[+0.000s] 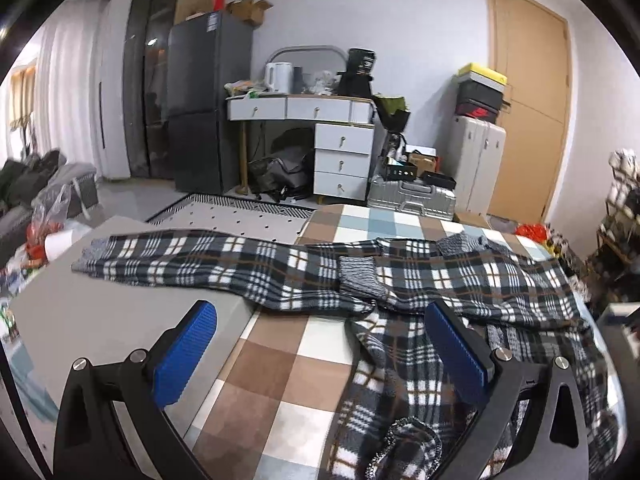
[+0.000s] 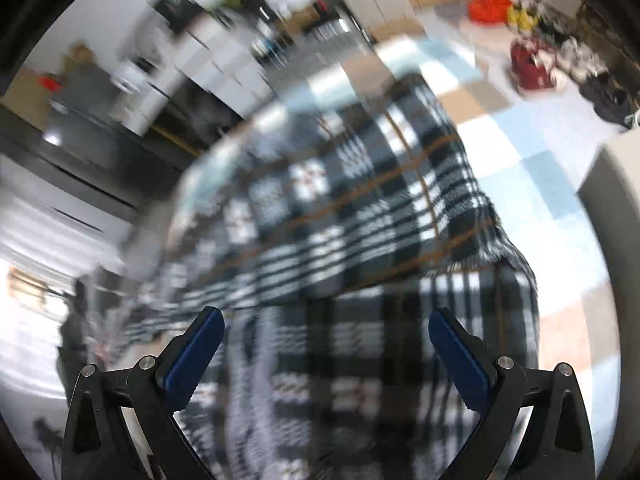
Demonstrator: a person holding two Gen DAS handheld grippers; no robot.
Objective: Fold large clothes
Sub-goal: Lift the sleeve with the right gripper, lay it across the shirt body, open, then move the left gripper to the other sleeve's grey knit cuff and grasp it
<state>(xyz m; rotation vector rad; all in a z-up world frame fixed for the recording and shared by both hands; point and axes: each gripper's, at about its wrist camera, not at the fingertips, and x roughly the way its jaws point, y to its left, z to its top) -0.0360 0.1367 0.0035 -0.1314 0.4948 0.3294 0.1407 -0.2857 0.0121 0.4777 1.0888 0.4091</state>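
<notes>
Right wrist view heavily motion-blurred. Plaid garment (image 1: 420, 280) lies on checked cover (image 1: 288, 360); desk (image 1: 316, 110) far. Left gripper (image 1: 320, 360) and right gripper (image 2: 326, 354) gape wide, empty.

I see the garment (image 1: 420, 276) in a plaid of black, dark grey and white crossed by thin brown lines, its ribbed cuff (image 1: 360, 278) a plain speckled grey. The cloth (image 1: 280, 364) beneath it is checked in brown, tan, white and pale blue. My left gripper (image 1: 322, 342) carries bright blue pads on black arms; the right gripper (image 2: 326, 344) has the same (its view is smeared). Behind, the drawers (image 1: 342, 164) are white, the fridge (image 1: 204, 104) is dark grey, and the door (image 1: 528, 112) is light wood.
</notes>
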